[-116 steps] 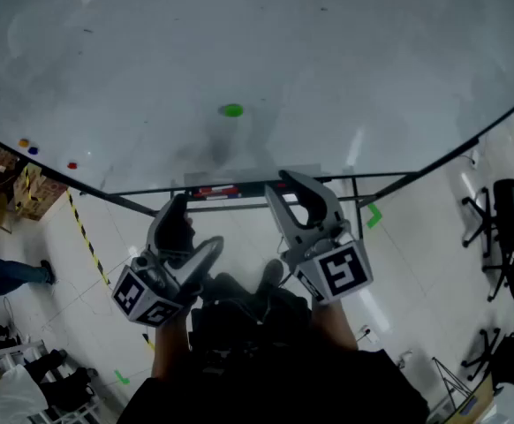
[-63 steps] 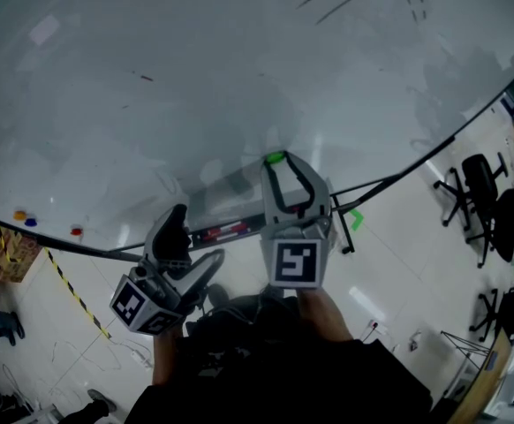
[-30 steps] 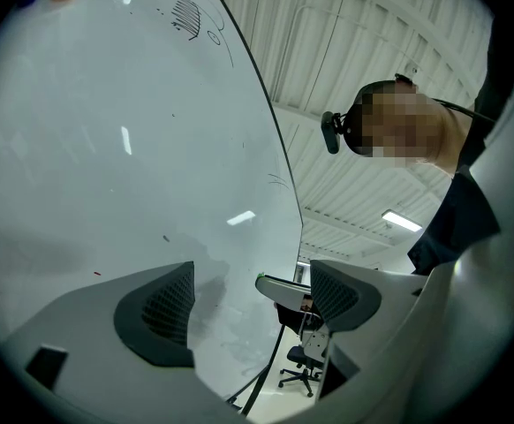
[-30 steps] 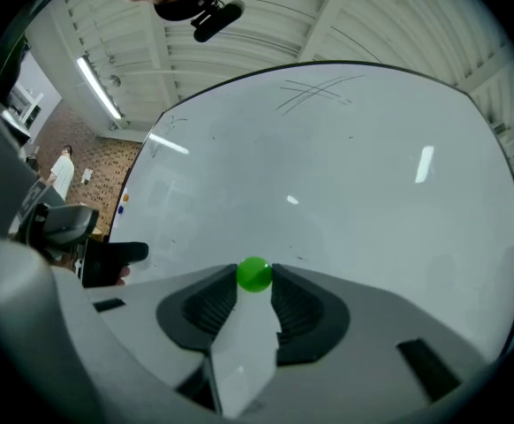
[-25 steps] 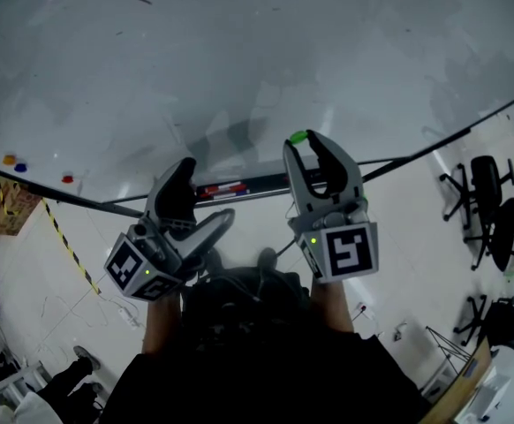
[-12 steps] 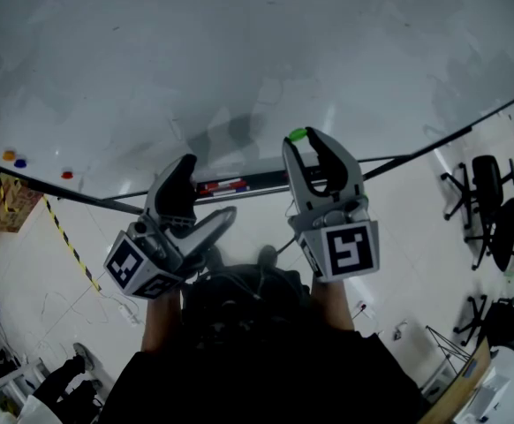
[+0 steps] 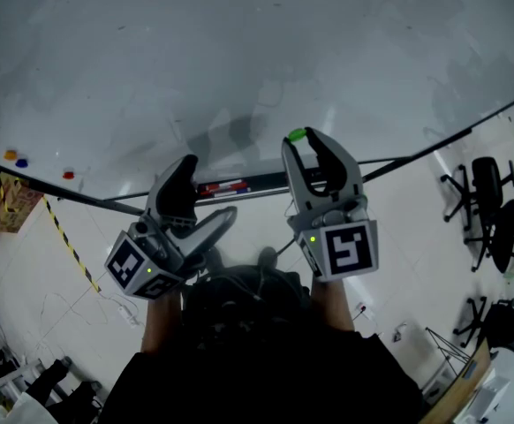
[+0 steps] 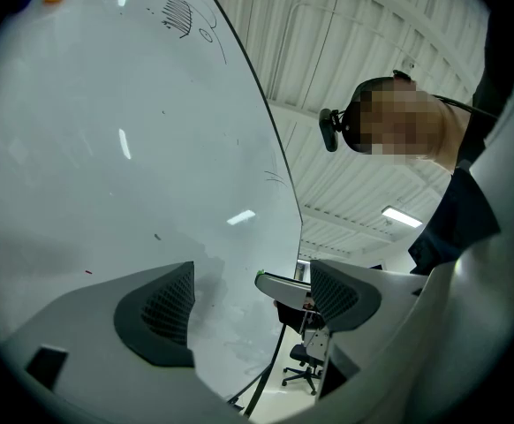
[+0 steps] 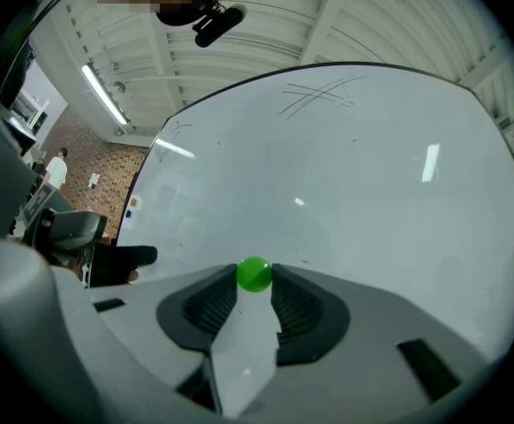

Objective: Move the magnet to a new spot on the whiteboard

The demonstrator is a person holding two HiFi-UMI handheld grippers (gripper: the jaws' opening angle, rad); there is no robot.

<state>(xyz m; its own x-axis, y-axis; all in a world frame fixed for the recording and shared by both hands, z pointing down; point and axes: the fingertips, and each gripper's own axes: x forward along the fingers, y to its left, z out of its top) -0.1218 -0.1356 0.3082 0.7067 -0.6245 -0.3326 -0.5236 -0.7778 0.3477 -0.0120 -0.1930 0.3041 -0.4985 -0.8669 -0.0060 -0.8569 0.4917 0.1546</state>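
Since four and a half seconds ago the magnet (image 7: pixel 298 135) is no longer sitting on the whiteboard (image 7: pixel 239 42); it is now riding in the right gripper (image 7: pixel 305 143), low down near the board's bottom edge. Over the last half second almost nothing is shifting, so I am reading this as a pause mid-carry.

Looking along the right gripper's jaws, I am seeing them pinched together on the magnet (image 9: pixel 255 274), which is sitting at the very tips with most of its green body poking out past the pads. Whether it is touching the board I cannot say for sure; it is looking held just off it. The left gripper (image 7: pixel 207 189) is hanging beside the right with its jaws spread and nothing between them, only the board and the room beyond.

I am judging the magnet to be light, hard and smooth, so the hold is a slippery one, and a tip pinch on a rounded thing is asking for it to squirt out. I am keeping the squeeze across its widest part and avoiding any twist. Near the board I am expecting it to pull and snap on by itself, so I am planning a slow, square approach to a bare patch, well away from the red magnet (image 7: pixel 68 175) at the left.
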